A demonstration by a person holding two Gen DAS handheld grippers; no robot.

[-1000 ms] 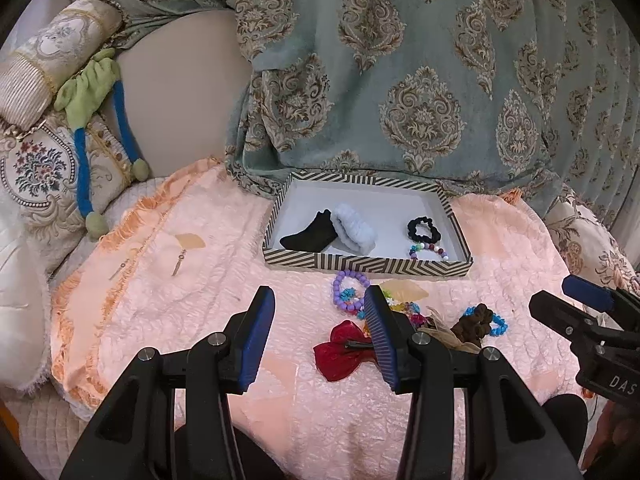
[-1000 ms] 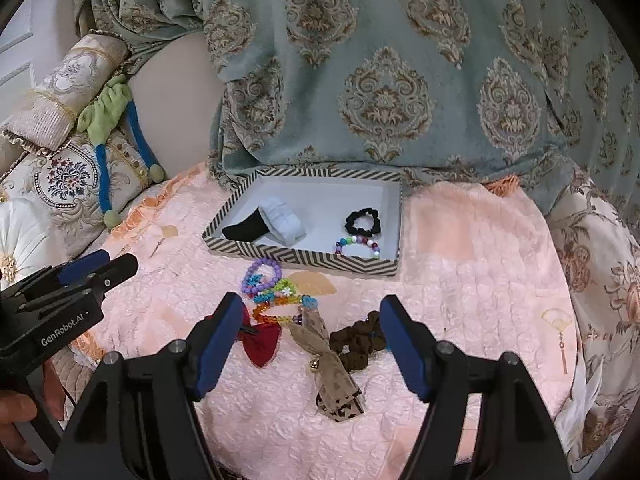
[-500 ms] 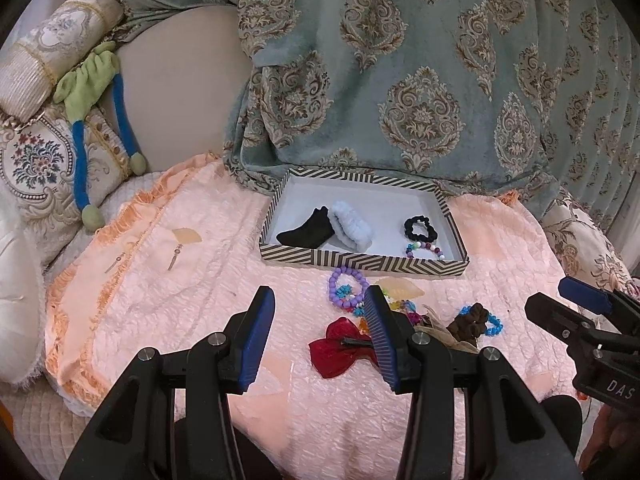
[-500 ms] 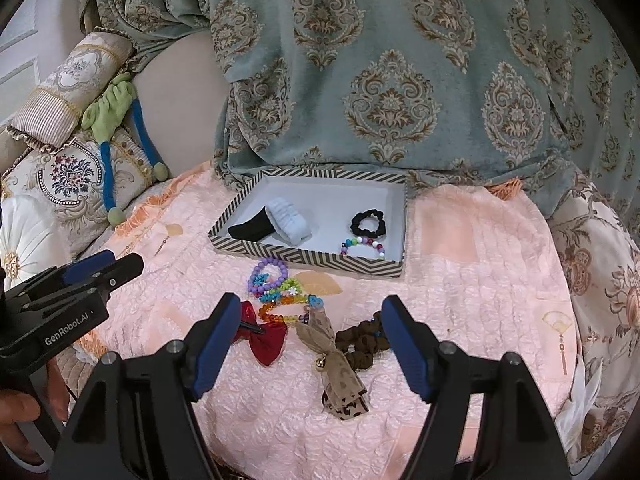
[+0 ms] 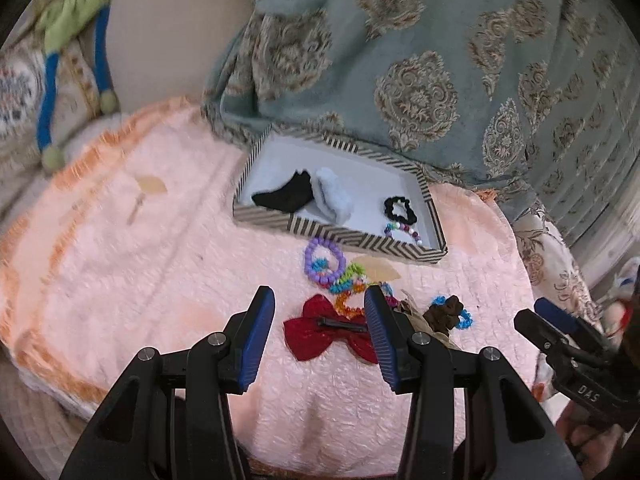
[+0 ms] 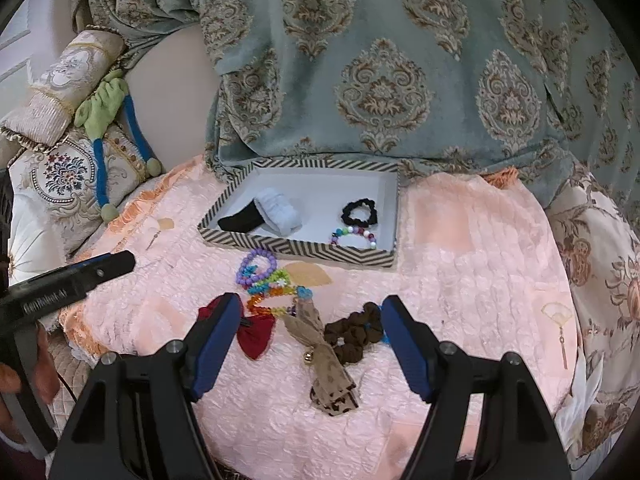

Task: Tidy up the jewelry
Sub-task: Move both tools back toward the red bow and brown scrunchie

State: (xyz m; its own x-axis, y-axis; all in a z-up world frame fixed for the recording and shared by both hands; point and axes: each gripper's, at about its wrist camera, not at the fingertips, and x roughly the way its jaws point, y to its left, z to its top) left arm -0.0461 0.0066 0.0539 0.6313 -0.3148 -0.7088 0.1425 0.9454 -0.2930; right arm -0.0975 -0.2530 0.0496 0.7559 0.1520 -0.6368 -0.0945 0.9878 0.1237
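Observation:
A red bow clip (image 5: 320, 334) lies on the pink quilt (image 5: 160, 264), just under and between the open fingers of my left gripper (image 5: 319, 300), untouched. Beyond it lie a purple bead bracelet (image 5: 324, 260) and colourful bead bracelets (image 5: 350, 280). The striped tray (image 5: 340, 240) holds a black piece, a white scrunchie (image 5: 334, 198), a black scrunchie (image 5: 400, 208) and a beaded bracelet. My right gripper (image 6: 312, 306) hovers open over a tan bow (image 6: 324, 356) and a brown scrunchie (image 6: 354, 334), holding nothing. From this side the red bow clip (image 6: 256, 332) shows by its left finger.
A teal patterned blanket (image 6: 380, 80) hangs behind the striped tray (image 6: 296, 250). Embroidered cushions and a green and blue plush toy (image 6: 104, 108) sit at the left. The pink quilt (image 6: 480, 260) ends at an orange fringe at left and front.
My left gripper has moved forward and down toward the red bow and rolled, so its view tilts. The bow now sits between its fingers. The right gripper has hardly moved.

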